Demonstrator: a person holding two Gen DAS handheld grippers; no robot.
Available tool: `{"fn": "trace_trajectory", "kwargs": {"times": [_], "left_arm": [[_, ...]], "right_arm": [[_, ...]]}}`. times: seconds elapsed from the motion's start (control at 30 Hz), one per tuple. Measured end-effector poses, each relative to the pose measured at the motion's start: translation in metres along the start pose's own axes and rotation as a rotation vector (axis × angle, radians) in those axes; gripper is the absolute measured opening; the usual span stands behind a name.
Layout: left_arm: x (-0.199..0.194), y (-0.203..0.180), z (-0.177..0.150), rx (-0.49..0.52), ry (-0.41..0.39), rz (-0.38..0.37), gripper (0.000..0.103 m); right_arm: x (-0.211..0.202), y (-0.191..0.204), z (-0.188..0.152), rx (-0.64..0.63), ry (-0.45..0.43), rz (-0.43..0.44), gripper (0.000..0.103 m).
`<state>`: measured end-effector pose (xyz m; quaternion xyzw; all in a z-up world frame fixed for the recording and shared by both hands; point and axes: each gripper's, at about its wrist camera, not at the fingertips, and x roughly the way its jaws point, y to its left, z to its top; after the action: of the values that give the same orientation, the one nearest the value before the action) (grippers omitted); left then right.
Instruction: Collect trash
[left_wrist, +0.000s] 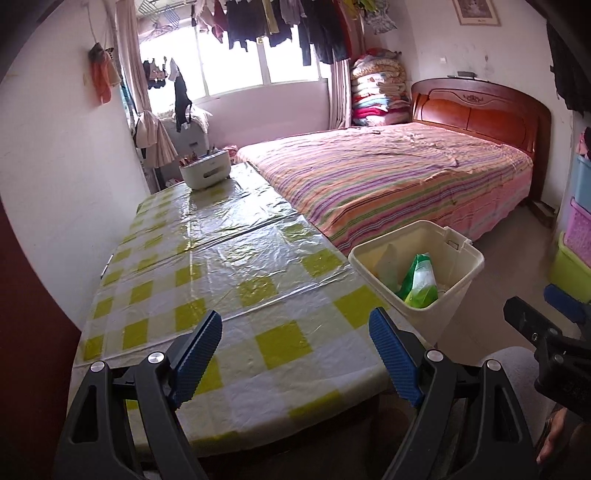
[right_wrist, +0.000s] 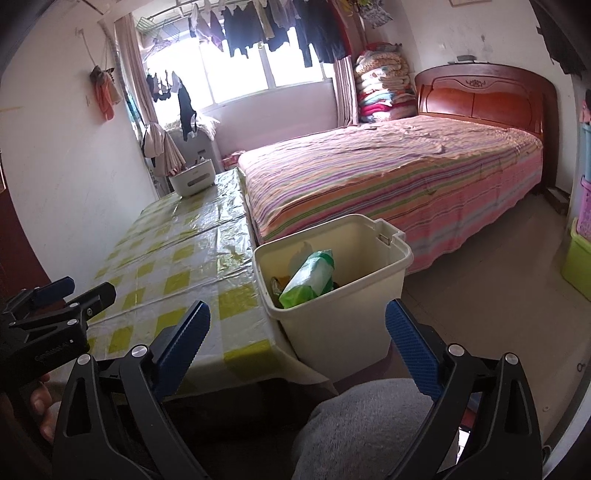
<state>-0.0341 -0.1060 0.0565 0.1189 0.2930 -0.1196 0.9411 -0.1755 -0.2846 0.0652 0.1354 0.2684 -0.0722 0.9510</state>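
the cream plastic trash bin (right_wrist: 332, 295) stands on the floor, touching the right edge of the long table with the yellow and white checked plastic cloth (left_wrist: 221, 280), just in front of the bed with the striped pink sheet (left_wrist: 388, 173). inside the bin a green and white plastic bag (right_wrist: 310, 275) leans up with its long side tilted, and some other bits sit under it that are too dark to name. so the trash is in the bin now. the table top looks bare but for a white plastic box with pens (left_wrist: 205, 173) at the far end, near the window.

the right gripper (right_wrist: 297, 343) is wide, with nothing between its blue pads (right_wrist: 181, 343). the bin is straight ahead of it and a little below, so the right hand is the nearer one. the left gripper (left_wrist: 295, 360) is wide too and holds nothing. it hangs over the near end of the table, and the bin is off to its right.

i think the job is nearly done. there is open floor to the right of the bin, but the table edge and the bed hem it in on the other sides. a grey knee (right_wrist: 369, 424) sits low under the right gripper.
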Motion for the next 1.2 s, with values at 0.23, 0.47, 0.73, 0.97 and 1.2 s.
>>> {"fn": "trace_trajectory", "kwargs": {"times": [0.23,0.47,0.73,0.97,1.2], "left_arm": [[-0.011,0.006,-0.006,-0.003,-0.011,-0.001,0.08],[-0.013,0.005,-0.009,0.002,-0.007,-0.004,0.08],[-0.006,0.001,-0.011,0.017,0.011,-0.016,0.081],[0.005,-0.009,-0.016,0.051,0.041,-0.029,0.081],[0.014,-0.004,-0.011,0.006,0.054,-0.042,0.081]], "right_arm": [[0.005,0.012,-0.001,-0.023,0.014,0.018,0.094],[0.013,0.007,-0.003,-0.02,0.027,0.029,0.094],[0.025,0.0,-0.006,0.001,0.051,0.033,0.094],[0.041,-0.003,-0.008,0.017,0.081,0.041,0.094],[0.048,-0.009,-0.009,0.038,0.095,0.034,0.094]]}}
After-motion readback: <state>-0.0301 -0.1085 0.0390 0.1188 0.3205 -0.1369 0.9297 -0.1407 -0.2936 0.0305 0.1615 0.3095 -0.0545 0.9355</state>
